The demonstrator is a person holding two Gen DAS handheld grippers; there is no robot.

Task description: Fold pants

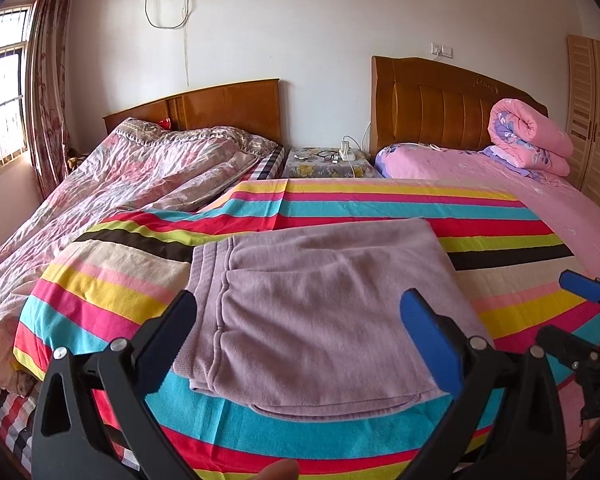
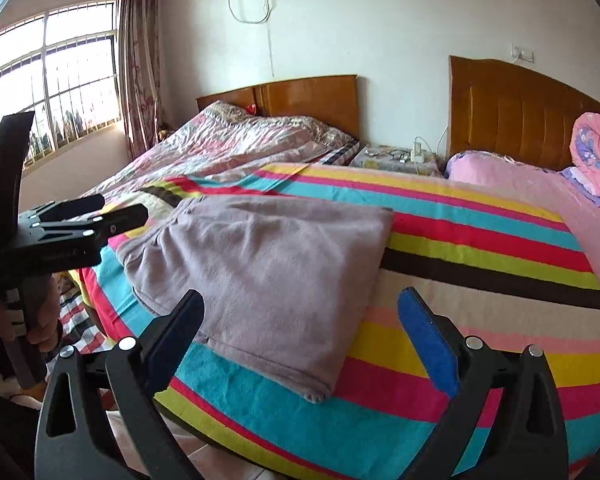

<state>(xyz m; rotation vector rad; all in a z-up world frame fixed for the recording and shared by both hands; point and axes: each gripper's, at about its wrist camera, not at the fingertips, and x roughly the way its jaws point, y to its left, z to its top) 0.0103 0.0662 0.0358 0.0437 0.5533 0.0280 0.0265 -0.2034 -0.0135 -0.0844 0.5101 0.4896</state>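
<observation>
A: Where is the mauve fleece pants bundle [image 1: 320, 312]?

B: Folded flat on the striped multicolour bedsheet [image 1: 500, 220], waistband at 9 o'clock. Left gripper [image 1: 304, 344] and right gripper [image 2: 306, 344] hover above it, fingers spread wide, holding nothing.

A: Risk?

B: Pinching only the top layer could undo the fold.

A: Clearance?

B: Bed edge at 6 o'clock; open sheet toward 12 and 3.
</observation>
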